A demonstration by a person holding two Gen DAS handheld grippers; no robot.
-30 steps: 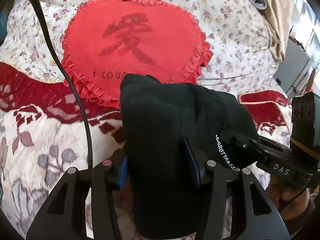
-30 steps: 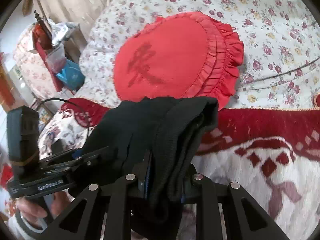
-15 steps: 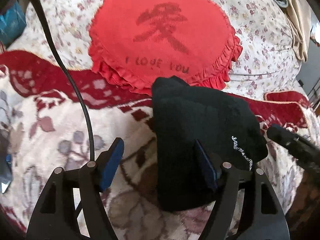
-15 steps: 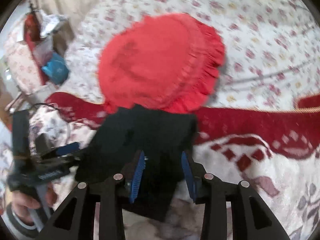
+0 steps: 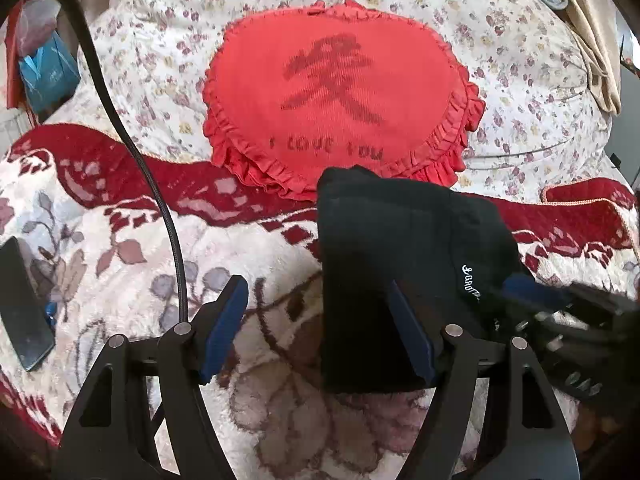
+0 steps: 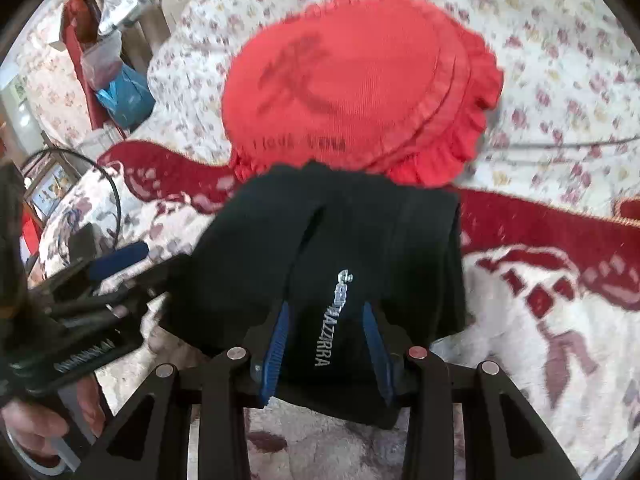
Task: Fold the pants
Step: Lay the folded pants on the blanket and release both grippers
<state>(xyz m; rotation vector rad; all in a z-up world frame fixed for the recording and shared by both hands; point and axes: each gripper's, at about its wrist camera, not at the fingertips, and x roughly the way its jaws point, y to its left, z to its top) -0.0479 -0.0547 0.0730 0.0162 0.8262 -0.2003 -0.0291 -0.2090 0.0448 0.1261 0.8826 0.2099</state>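
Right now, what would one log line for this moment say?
left gripper: open, beside pants | right gripper: open, fingers either side of pants | pants: folded bundle on blanket | cushion: behind pants

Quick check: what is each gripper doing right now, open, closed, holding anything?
Left gripper: open, holding nothing; the pants lie against its right finger.
Right gripper: open around the pants, not clamped.
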